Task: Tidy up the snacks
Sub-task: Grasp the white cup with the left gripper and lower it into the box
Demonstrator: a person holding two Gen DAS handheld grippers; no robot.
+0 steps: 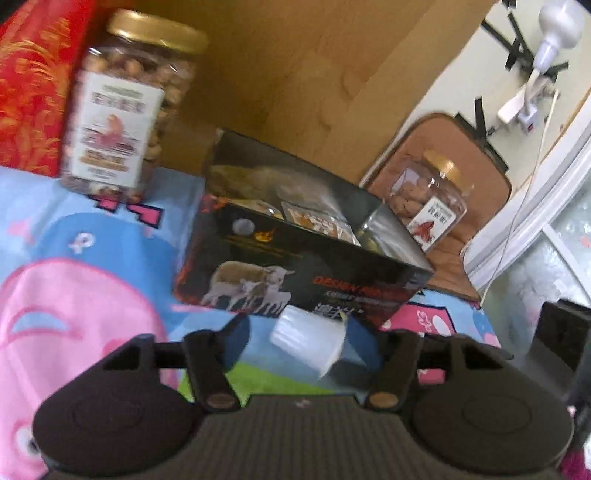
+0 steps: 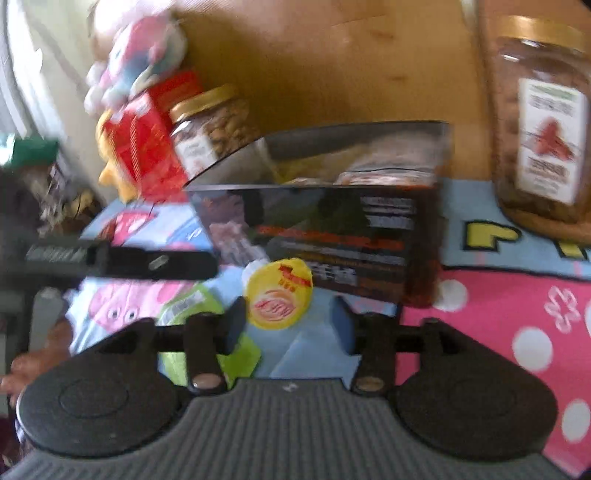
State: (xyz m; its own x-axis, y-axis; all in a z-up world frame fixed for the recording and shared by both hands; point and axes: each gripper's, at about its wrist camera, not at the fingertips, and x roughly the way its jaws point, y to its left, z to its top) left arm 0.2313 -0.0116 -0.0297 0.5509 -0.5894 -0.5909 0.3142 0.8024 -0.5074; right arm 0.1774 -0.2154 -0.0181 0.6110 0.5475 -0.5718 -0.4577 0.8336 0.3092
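Both our grippers, left (image 1: 295, 341) and right (image 2: 291, 323), stood open; one jelly cup (image 1: 308, 341) lay tipped, lid away, another (image 2: 277, 293) faced us; box contents blurred.

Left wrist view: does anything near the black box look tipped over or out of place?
Yes. A small white cup lies on its side on the cartoon blanket in front of the open black box, between the left gripper's open jaws, not in the box. Both nut jars stand upright.

Spread under everything: cartoon blanket (image 1: 92, 258). Behind blanket: wooden headboard (image 1: 295, 66). Right of blanket: white lamp (image 1: 554, 33), brown cushion (image 1: 406, 147). Left: plush toy (image 2: 140, 55).
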